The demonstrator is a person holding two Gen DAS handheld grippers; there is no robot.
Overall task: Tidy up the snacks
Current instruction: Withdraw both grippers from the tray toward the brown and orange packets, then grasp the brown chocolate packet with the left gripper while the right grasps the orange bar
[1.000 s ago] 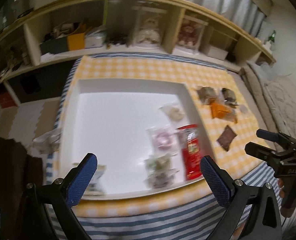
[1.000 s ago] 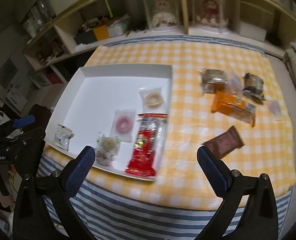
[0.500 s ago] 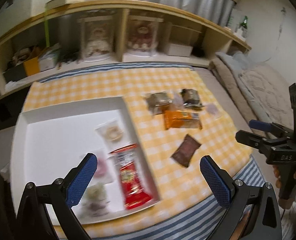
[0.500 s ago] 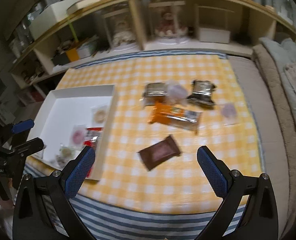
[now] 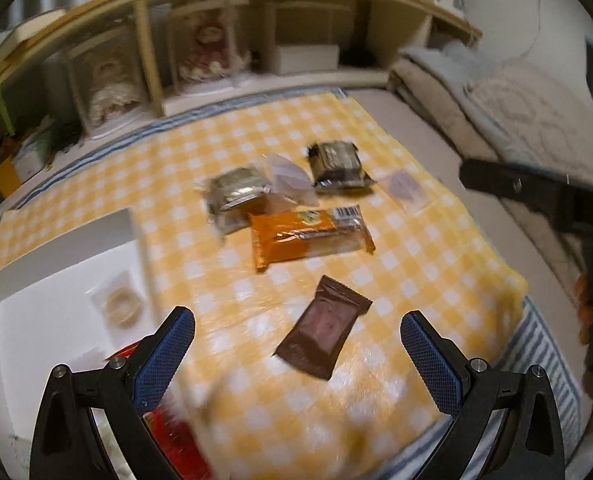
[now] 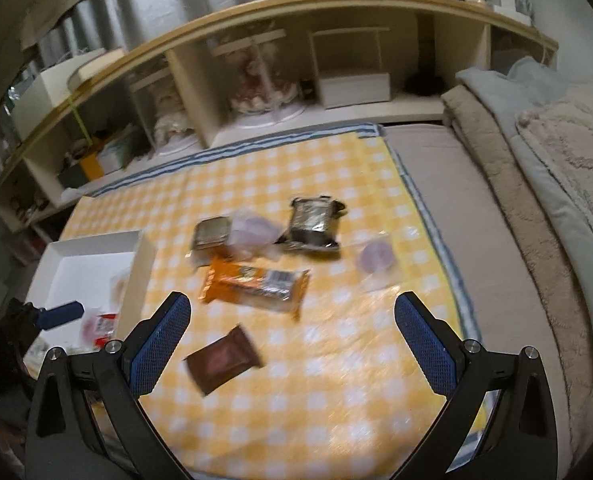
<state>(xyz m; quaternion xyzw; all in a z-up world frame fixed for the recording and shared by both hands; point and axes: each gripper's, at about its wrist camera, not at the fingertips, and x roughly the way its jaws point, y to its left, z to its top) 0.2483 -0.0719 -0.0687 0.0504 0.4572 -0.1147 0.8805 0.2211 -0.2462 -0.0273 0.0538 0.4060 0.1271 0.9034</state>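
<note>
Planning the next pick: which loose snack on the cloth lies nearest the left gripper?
The brown packet, lying between the open left gripper fingers' line; the orange bar and dark packs lie farther back.

Brown packet flat on cloth; orange packet beyond

Tray left of 6 loose snacks (all on tablecloth).

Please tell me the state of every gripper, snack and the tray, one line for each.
Left gripper: open, empty.
Right gripper: open, empty.
Brown packet: flat on the cloth, sealed.
Orange packet: flat on the cloth.
Two dark packets: on the cloth.
Tray: partly filled.
Red packet: in the tray.
</note>
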